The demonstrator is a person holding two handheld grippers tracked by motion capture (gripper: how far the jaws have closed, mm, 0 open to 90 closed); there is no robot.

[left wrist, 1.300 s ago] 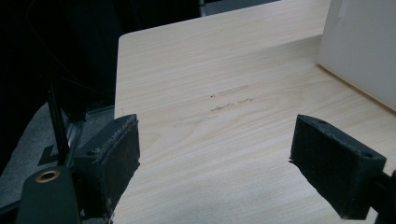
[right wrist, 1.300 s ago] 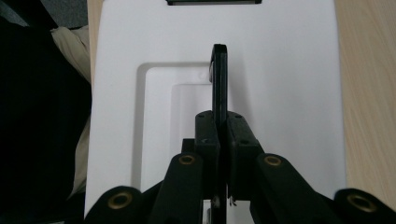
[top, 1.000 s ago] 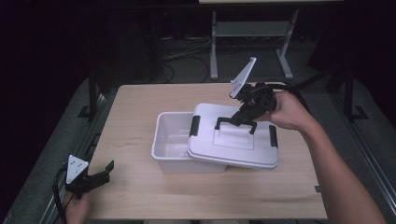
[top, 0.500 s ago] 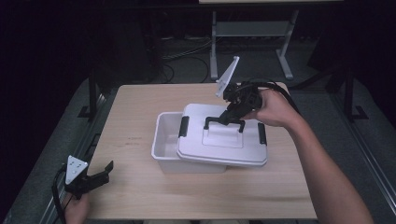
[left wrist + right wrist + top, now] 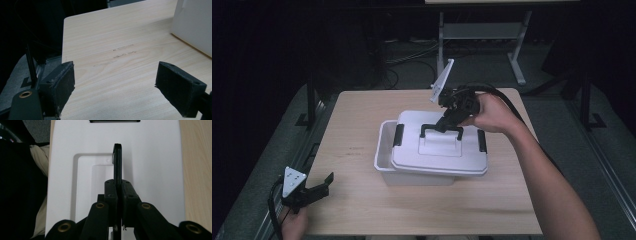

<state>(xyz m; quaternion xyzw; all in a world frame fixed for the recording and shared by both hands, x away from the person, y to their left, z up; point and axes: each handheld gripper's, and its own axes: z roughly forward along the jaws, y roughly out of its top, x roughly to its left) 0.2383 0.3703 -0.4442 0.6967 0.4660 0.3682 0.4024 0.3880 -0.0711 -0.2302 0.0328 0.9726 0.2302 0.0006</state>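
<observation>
A white plastic box (image 5: 384, 155) stands in the middle of the wooden table (image 5: 357, 125). Its white lid (image 5: 439, 150) lies on top, shifted to the right so the box's left end is uncovered. My right gripper (image 5: 447, 122) is shut on the lid's black handle (image 5: 441, 128), which stands up. In the right gripper view the handle (image 5: 117, 162) runs edge-on between the closed jaws above the lid (image 5: 150, 170). My left gripper (image 5: 319, 187) rests open at the table's front left corner, with bare wood between its pads (image 5: 61, 85).
Black latches (image 5: 398, 135) sit at the lid's two ends. The box's wall (image 5: 192, 22) shows at the upper right of the left gripper view. A metal stand (image 5: 482, 30) and cables lie on the dark floor beyond the table.
My right gripper has carried the lid leftward by its handle, so it now covers more of the box. The left gripper has not moved.
</observation>
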